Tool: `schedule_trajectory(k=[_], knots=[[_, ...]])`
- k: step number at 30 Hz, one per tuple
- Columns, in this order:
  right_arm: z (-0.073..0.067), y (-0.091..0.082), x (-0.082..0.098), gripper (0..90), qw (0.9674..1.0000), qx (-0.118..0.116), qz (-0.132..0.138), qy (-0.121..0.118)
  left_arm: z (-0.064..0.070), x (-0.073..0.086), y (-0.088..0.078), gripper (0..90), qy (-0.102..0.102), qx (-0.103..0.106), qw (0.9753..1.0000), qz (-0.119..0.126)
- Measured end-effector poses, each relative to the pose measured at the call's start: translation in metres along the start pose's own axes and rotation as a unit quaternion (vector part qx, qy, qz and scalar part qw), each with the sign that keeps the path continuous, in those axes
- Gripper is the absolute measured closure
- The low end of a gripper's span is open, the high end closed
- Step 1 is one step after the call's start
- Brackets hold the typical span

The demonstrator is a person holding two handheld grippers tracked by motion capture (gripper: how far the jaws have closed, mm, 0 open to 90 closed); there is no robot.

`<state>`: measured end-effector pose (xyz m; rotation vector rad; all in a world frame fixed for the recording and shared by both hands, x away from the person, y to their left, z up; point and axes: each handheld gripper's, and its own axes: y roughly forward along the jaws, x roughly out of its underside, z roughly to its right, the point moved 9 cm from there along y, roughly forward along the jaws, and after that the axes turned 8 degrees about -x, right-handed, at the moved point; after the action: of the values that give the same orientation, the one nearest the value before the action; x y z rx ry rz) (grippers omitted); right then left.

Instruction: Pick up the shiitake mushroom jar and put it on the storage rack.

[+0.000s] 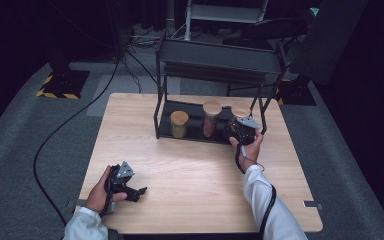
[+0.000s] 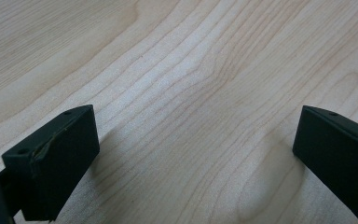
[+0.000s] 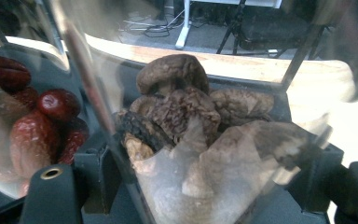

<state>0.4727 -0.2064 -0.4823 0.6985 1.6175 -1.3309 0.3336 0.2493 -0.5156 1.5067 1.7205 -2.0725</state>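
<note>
A black two-tier rack (image 1: 220, 56) stands at the far middle of the wooden table (image 1: 190, 170). Three wood-lidded clear jars stand on its lower shelf: one with greenish contents (image 1: 179, 124), one with red dates (image 1: 211, 119) (image 3: 37, 126), and one with dried mushrooms (image 1: 238, 112) (image 3: 186, 107). My right gripper (image 1: 240, 129) (image 3: 205, 177) reaches into the shelf, its jaws pressed against both sides of the mushroom jar. My left gripper (image 1: 139, 192) (image 2: 196, 135) rests low over the table's front left, open, with bare wood between its jaws.
The rack's upright posts (image 1: 156, 115) flank the jars, and the top shelf hangs over them. A black cable (image 1: 55, 135) runs across the grey floor at left. Stands and equipment fill the dark area behind the table.
</note>
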Motion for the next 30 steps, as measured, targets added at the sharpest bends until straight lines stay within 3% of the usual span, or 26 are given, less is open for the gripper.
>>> schedule_trajectory(k=[30], knots=[[0.007, 0.015, 0.000, 24.8, 0.9998, -0.003, -0.015, 0.011, 0.000, 0.000, 0.000, 0.2, 0.000, 0.001, 1.0000, 0.000]])
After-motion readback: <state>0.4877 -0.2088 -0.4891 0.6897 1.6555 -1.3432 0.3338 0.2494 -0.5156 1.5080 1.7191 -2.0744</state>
